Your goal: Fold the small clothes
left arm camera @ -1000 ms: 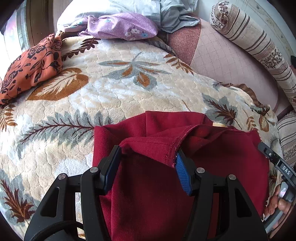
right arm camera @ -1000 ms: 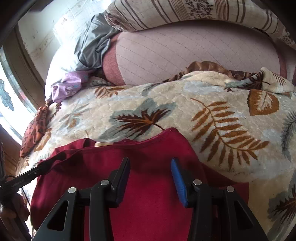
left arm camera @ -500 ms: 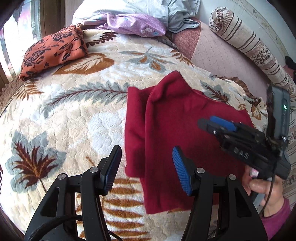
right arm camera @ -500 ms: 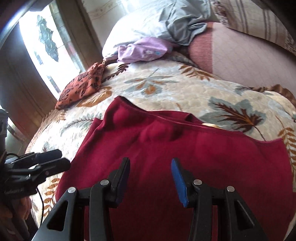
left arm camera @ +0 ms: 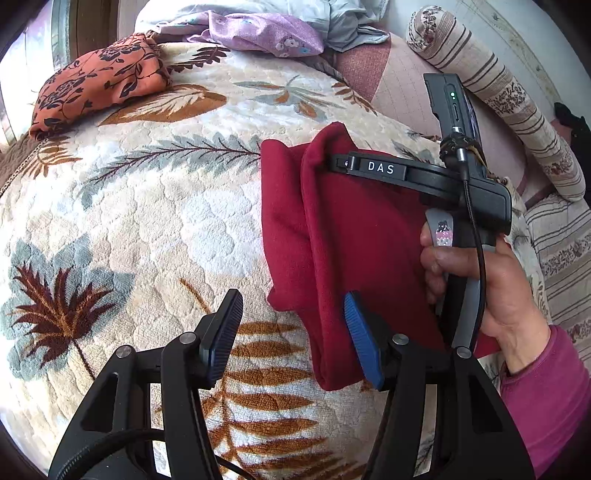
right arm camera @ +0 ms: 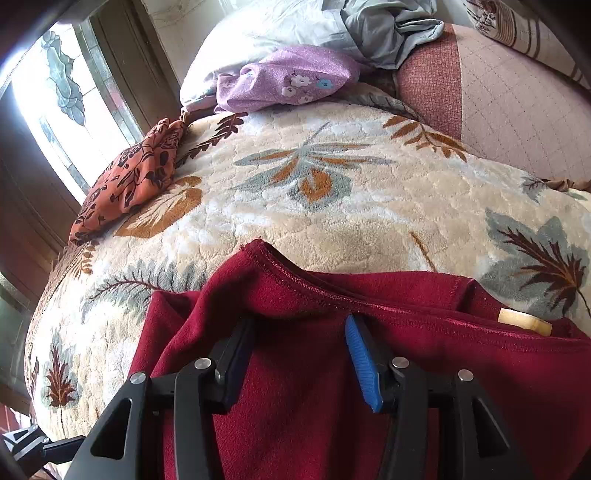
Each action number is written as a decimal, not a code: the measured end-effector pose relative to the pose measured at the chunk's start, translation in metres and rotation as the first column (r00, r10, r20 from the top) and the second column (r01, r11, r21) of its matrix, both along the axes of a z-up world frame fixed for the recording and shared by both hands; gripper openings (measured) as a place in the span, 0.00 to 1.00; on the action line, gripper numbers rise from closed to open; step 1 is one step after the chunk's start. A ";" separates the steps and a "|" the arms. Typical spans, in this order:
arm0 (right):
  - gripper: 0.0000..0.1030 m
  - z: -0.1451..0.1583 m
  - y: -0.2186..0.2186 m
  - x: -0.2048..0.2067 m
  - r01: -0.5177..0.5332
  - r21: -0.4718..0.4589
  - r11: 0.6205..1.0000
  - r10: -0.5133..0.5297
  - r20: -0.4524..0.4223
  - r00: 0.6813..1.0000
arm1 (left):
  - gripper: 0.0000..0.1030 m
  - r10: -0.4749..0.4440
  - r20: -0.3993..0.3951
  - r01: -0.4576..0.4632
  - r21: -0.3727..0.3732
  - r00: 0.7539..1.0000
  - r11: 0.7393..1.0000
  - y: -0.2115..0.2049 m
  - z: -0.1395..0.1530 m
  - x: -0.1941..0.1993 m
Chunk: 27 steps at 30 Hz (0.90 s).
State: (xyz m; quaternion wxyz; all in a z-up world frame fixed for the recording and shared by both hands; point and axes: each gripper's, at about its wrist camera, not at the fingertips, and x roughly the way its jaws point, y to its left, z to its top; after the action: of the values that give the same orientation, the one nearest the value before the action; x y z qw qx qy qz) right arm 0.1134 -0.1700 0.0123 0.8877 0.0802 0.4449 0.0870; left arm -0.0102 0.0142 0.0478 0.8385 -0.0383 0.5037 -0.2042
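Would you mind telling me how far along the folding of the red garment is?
Done: the dark red garment lies folded lengthwise on the leaf-print blanket. In hand: the right hand-held gripper is over its hem, jaws opening; the left hand-held gripper is open, empty. Left: the orange floral garment and purple one look unfolded.

The left claw (left arm camera: 291, 325) tilts downward, its 2 fingers spread with nothing between them. The right claw (right arm camera: 301, 354) tilts downward too, its jaws opening, gripped at the handle by a hand (left arm camera: 491, 284) in a magenta sleeve (left arm camera: 546, 391).

Black tool (left arm camera: 291, 328), blue pads, magenta sleeve (left arm camera: 546, 387)
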 end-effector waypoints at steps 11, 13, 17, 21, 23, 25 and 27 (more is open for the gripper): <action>0.62 0.056 -0.077 -0.136 0.044 0.037 0.998 -0.046 0.044 0.998 | 0.56 -0.128 -0.008 0.128 0.008 0.992 0.992 -0.006 -0.001 -0.032; 0.62 0.061 -0.106 -0.178 0.085 0.035 0.996 -0.087 0.040 0.995 | 0.56 -0.123 -0.030 0.122 -0.009 0.992 0.992 -0.005 -0.005 -0.033; 0.62 0.057 -0.157 -0.248 0.207 0.016 0.978 -0.207 0.025 0.978 | 0.56 -0.096 -0.042 0.095 -0.032 0.994 0.995 -0.003 -0.008 -0.033; 0.53 0.036 -0.186 -0.284 0.275 -0.014 0.961 -0.276 -0.031 0.961 | 0.56 -0.076 -0.034 0.075 -0.032 0.997 0.997 -0.006 -0.006 -0.036; 0.53 0.029 -0.192 -0.292 0.294 0.006 0.956 -0.293 -0.038 0.955 | 0.56 -0.070 -0.036 0.068 -0.041 0.997 0.997 -0.008 -0.008 -0.036; 0.51 0.025 -0.193 -0.294 0.293 0.019 0.956 -0.292 -0.033 0.956 | 0.56 -0.064 -0.043 0.062 -0.044 0.997 0.997 -0.008 -0.009 -0.034; 0.48 0.022 -0.190 -0.290 0.283 0.023 0.959 -0.282 -0.030 0.959 | 0.56 -0.063 -0.038 0.061 -0.048 0.997 0.997 -0.009 -0.010 -0.034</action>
State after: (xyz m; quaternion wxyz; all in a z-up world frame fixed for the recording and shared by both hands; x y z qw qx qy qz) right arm -0.1769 -0.3599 0.0342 0.8840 0.1562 0.4391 -0.0357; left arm -0.0438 0.0053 0.0382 0.8206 -0.0461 0.5161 -0.2409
